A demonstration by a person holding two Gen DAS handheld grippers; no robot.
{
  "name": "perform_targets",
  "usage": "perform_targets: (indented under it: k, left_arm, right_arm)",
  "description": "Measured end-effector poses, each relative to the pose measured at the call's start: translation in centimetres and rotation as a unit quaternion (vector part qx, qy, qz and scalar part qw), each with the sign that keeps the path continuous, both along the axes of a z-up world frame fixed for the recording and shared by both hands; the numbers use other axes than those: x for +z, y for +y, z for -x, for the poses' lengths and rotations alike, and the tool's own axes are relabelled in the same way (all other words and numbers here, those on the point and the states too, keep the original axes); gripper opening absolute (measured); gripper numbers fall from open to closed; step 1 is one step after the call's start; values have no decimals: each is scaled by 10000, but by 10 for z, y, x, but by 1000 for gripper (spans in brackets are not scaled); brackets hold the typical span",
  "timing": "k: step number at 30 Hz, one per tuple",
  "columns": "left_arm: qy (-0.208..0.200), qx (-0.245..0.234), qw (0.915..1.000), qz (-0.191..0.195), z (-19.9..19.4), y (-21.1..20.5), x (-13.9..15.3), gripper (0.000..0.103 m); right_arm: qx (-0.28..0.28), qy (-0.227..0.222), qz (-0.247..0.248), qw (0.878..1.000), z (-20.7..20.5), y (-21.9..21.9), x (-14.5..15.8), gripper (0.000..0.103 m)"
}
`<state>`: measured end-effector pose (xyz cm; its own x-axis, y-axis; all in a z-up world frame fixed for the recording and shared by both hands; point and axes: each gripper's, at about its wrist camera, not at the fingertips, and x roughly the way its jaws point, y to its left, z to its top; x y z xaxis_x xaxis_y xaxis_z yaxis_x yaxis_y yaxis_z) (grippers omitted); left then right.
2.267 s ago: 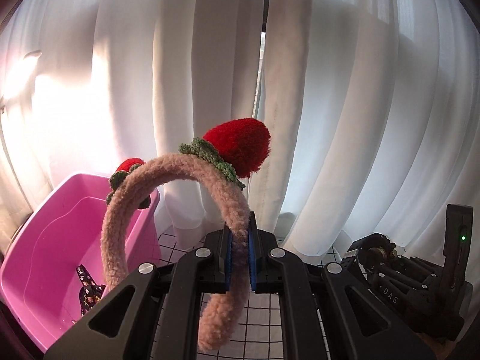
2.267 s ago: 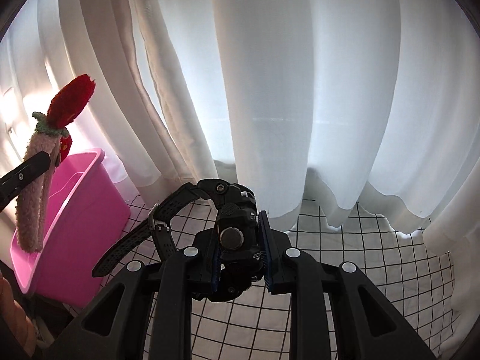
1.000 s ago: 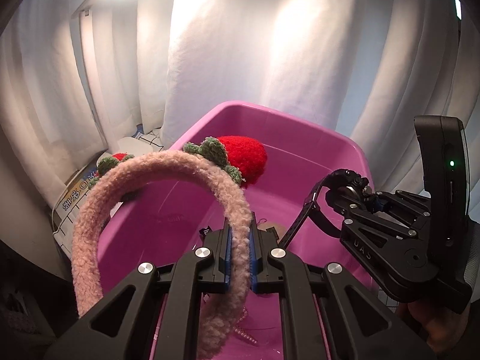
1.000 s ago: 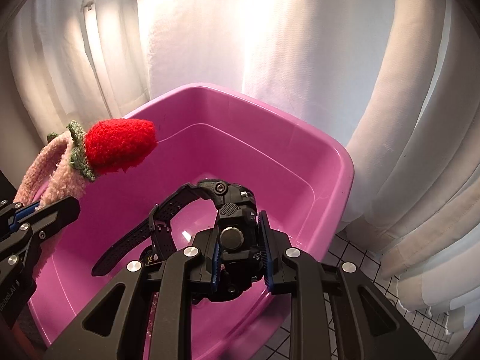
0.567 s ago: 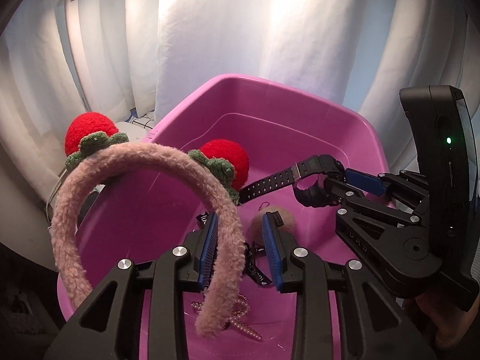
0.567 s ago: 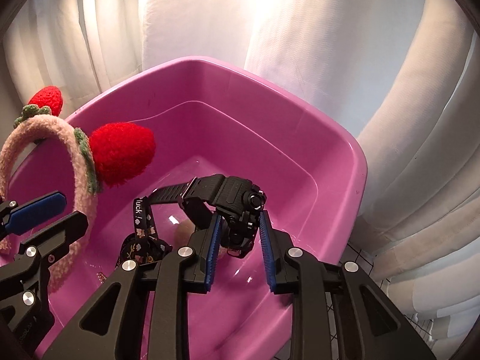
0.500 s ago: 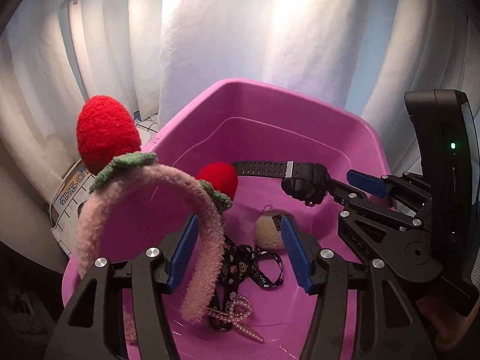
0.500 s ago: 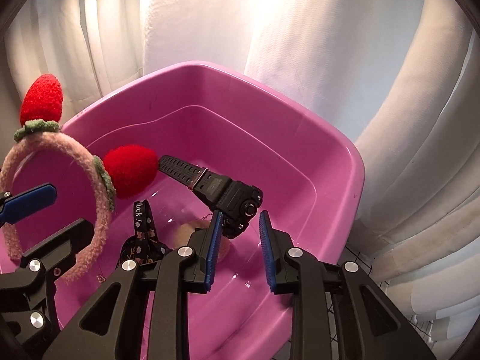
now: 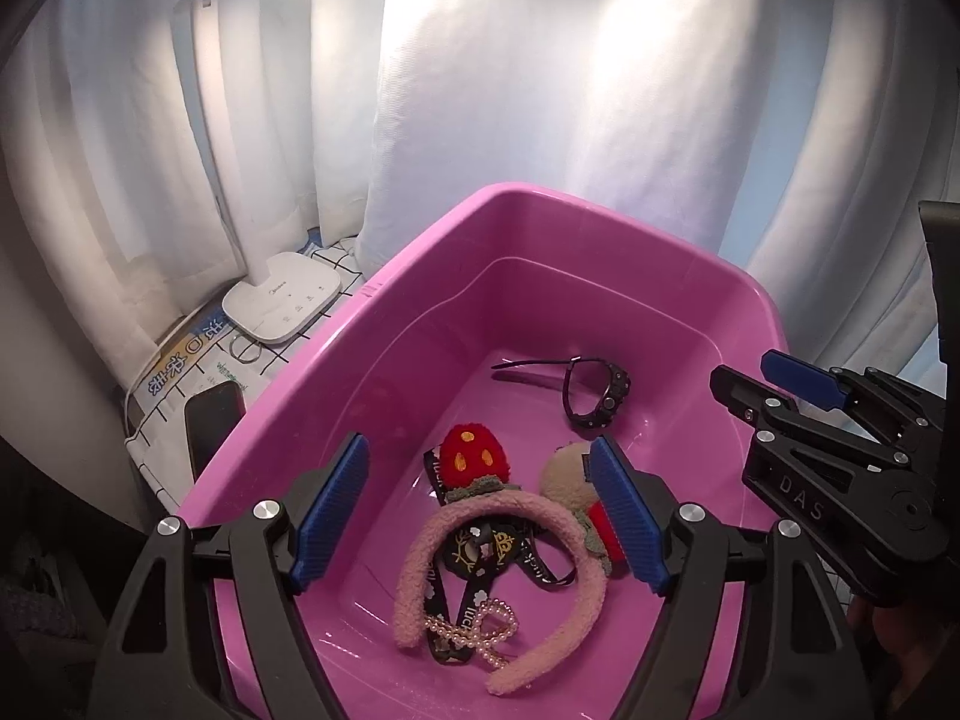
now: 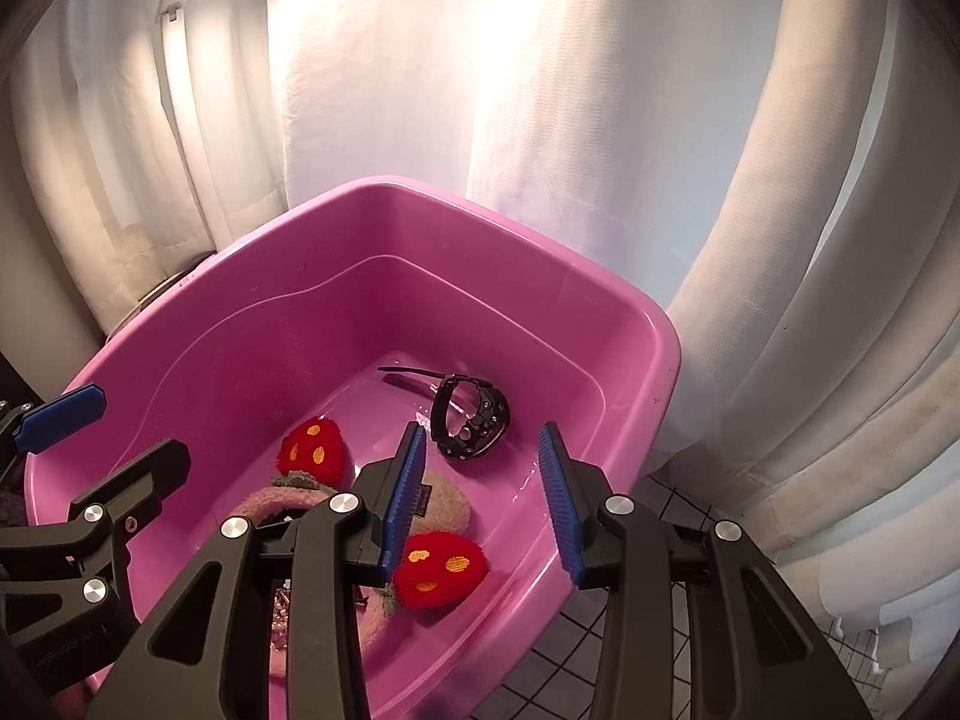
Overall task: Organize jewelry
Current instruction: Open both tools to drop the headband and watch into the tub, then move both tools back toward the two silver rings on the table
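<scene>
A pink plastic bin (image 9: 414,300) (image 10: 648,348) holds the jewelry. A fuzzy pink headband with red strawberries (image 9: 540,516) (image 10: 312,450) lies on its floor over a black printed ribbon (image 9: 474,558) and a pearl bracelet (image 9: 480,630). A black watch (image 9: 600,396) (image 10: 474,420) lies at the far side, next to a beige pompom (image 9: 564,474). My left gripper (image 9: 480,516) is open and empty above the headband. My right gripper (image 10: 486,498) is open and empty above the bin, near the watch; it also shows in the left wrist view (image 9: 798,378).
White curtains (image 9: 540,90) hang close behind the bin. A white lamp base (image 9: 282,306), a printed box (image 9: 180,366) and a black phone (image 9: 210,420) lie left of the bin. Checked tablecloth (image 10: 600,648) shows at the right of the bin.
Both grippers carried their items over the bin and opened. The headband dropped from the left gripper and the watch from the right; both now lie on the bin floor.
</scene>
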<state>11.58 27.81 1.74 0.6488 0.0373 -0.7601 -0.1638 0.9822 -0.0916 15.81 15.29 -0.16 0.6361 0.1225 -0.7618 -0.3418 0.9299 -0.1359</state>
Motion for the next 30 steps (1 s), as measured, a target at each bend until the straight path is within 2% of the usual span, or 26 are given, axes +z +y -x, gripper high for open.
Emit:
perform_targets:
  k: [4,6,12,21,25,30]
  left_arm:
    - [-205,1,9998,-87,14,-9,13,79]
    - [-303,-69,9995,-83,21,-16,19,79]
    - [-356,-439,9983,100,33,-52,25,80]
    - [-317,-1153,9927,160,33,-131,25,80]
    - [-387,-1382,9895,172,34,-163,28,83]
    - [-362,-1727,9842,117,34,-202,25,84]
  right_arm:
    - [-16,-82,-220,9997,17,-11,9,38]
    - [-73,-168,-366,9992,31,-23,15,42]
    - [-550,-234,-774,9952,63,-84,23,45]
    - [-1565,-95,-982,9827,99,-189,13,46]
    - [-1913,-105,-985,9765,119,-227,11,50]
    - [-2324,-87,-955,9679,138,-268,5,50]
